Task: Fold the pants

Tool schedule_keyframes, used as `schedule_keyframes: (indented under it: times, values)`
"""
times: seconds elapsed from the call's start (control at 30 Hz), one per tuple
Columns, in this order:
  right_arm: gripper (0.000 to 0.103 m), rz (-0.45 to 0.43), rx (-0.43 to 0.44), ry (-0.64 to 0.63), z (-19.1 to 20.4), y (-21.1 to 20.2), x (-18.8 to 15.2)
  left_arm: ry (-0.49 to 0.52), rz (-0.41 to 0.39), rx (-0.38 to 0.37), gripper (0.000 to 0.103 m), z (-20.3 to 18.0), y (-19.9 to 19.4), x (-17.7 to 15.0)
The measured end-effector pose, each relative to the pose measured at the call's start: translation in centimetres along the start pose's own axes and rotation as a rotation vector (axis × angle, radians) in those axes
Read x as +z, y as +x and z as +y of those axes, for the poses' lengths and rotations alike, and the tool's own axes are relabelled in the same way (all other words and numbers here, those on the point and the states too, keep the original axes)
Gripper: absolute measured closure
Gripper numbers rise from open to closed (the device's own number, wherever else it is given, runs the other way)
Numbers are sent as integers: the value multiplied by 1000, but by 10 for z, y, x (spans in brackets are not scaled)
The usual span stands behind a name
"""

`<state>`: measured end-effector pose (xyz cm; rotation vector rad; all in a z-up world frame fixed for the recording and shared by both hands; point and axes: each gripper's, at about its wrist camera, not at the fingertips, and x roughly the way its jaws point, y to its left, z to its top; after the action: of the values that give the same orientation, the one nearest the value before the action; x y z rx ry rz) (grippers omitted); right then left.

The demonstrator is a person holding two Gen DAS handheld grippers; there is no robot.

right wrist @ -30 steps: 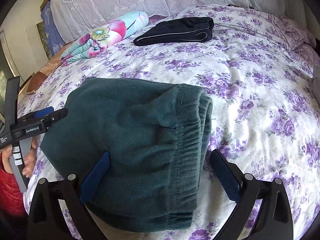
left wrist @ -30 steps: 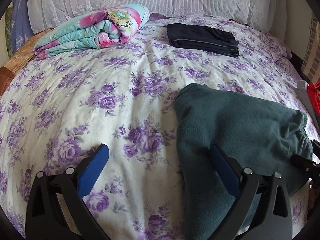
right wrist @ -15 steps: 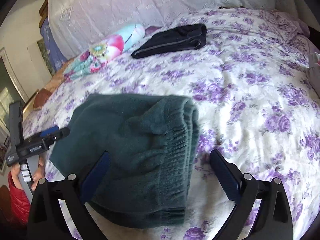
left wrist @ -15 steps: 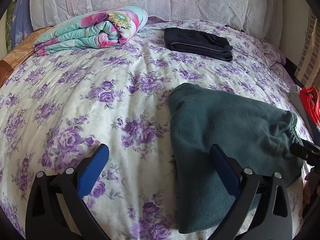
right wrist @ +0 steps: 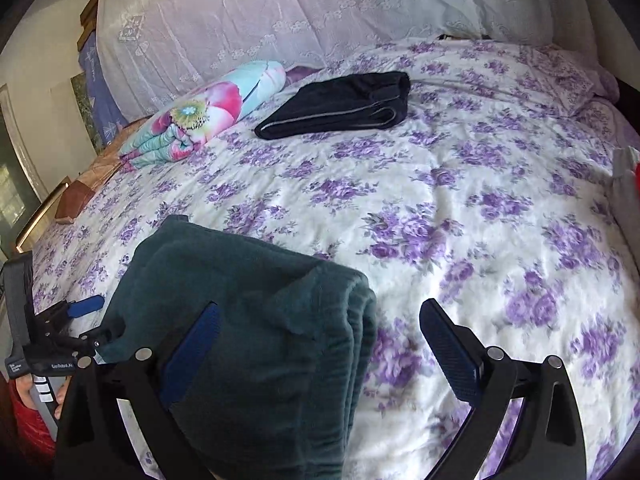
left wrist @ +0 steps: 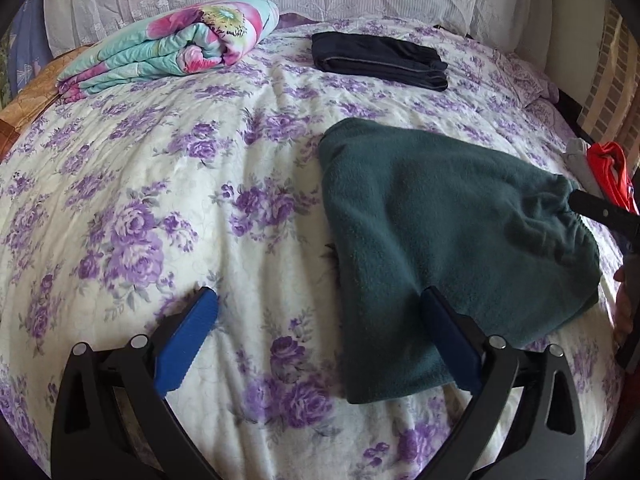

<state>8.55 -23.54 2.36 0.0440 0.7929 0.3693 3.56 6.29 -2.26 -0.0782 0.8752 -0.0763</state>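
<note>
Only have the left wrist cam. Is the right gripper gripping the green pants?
Observer: No. In the right wrist view the right gripper is open. One finger sits over the green pants, the other over the bedsheet.
Operator: Waistband layers lined up?
Observer: The elastic waistband shows as stacked layers along the pants' right edge, roughly flush.
Operator: Where's my left gripper from there?
Observer: The left gripper is at the pants' left edge, with a hand on its handle. I can't tell from this view whether it touches the fabric.
</note>
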Motion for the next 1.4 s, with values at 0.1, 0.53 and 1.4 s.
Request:
schedule_keyframes:
  times: [0.1,0.53,1.4]
  values:
    - [3,30,-51,-19,-4,21,10,-6,8,-7,4,1,1,0]
    - [3,-91,130,39,5,-12,19,-30,-32,-76,5,4,-8,-4]
    - [11,127,404,69,34,-16,7,8,12,-98,5,-4,-3,-6]
